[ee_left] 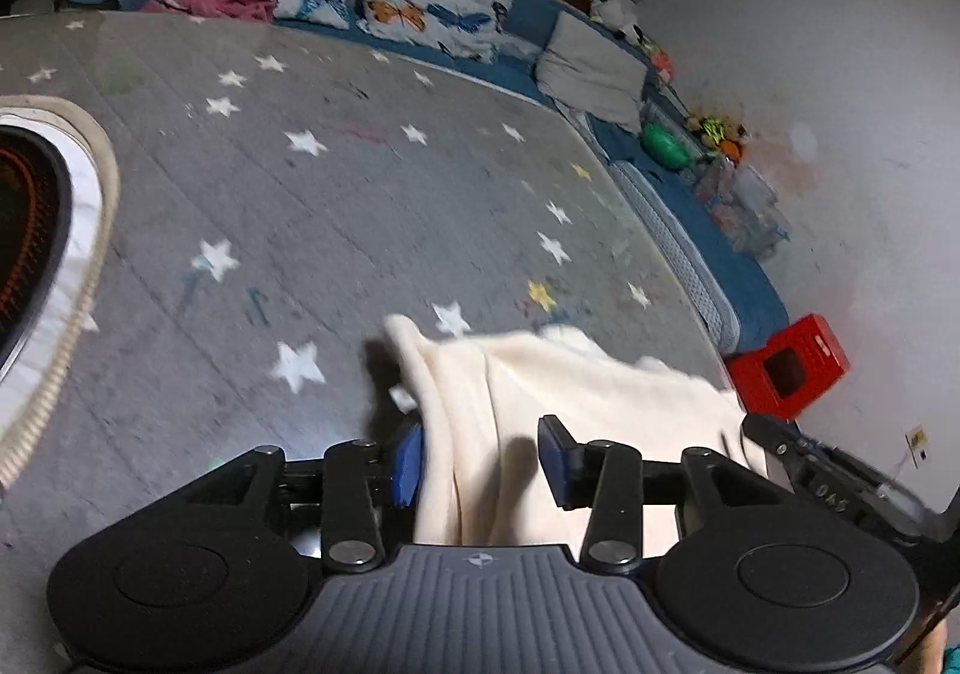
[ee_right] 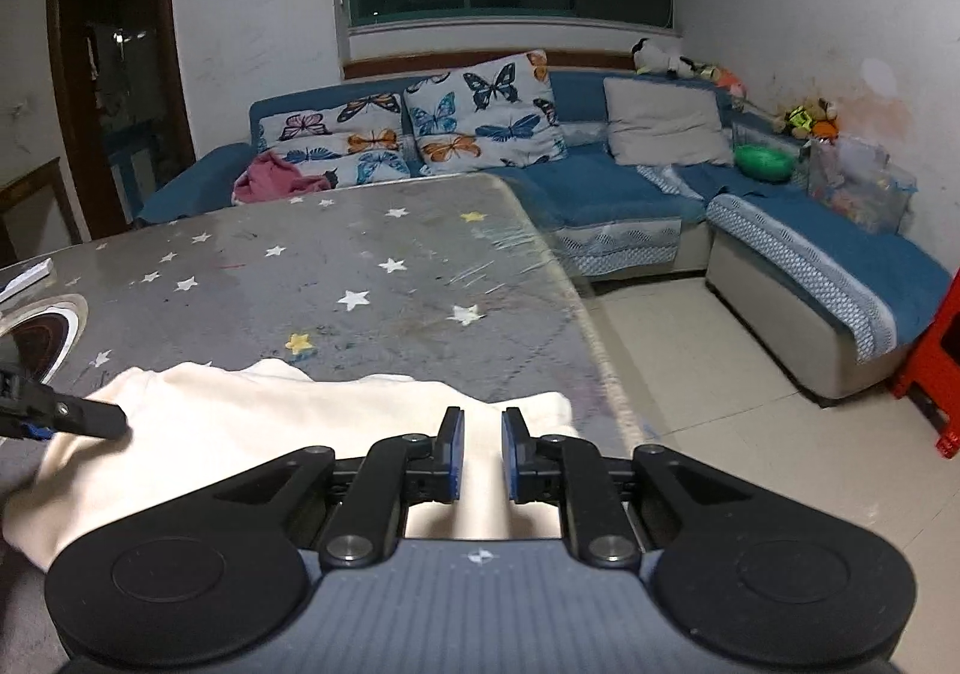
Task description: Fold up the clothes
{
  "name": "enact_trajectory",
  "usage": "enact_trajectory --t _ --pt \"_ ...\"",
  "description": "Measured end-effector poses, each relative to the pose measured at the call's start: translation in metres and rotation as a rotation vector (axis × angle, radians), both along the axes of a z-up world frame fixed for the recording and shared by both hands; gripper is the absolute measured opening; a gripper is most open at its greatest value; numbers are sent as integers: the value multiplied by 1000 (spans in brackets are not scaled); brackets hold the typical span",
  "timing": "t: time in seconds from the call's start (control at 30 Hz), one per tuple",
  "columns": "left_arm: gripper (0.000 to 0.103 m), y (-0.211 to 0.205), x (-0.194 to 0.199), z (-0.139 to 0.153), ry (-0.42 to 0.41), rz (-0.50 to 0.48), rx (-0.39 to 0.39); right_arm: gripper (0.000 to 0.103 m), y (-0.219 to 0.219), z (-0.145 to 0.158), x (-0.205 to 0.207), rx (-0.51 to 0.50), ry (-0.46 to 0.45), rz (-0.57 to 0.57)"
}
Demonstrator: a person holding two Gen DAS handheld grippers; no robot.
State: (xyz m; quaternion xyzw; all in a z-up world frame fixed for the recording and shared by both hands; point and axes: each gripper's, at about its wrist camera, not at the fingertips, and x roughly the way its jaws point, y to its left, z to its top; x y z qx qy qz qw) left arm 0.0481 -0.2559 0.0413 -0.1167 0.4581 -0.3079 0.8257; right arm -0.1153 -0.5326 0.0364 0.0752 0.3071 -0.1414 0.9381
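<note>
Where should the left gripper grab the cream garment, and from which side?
Grip the cream garment at its rolled left edge, which already lies between the open fingers of the left gripper. Come in low from the near side, along the table. That edge is thick and bunched, standing a little off the surface, so a finger can probably slide under it. The right gripper covers the garment's other end.

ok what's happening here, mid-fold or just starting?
Looks like early in the fold. A person holds tongs in each hand over a cream garment lying bunched near the edge of the star-print table. The left tongs are open with a fold of the fabric between the fingers. The right tongs are narrowly open over the garment's right end, not visibly clamped. No tidy fold is visible yet.
</note>
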Motion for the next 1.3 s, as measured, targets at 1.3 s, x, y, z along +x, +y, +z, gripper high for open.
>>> enact_trajectory --t 1.3 --pt "42 -77 19 -11 -140 -133 105 16 28 -5 39 4 0 93"
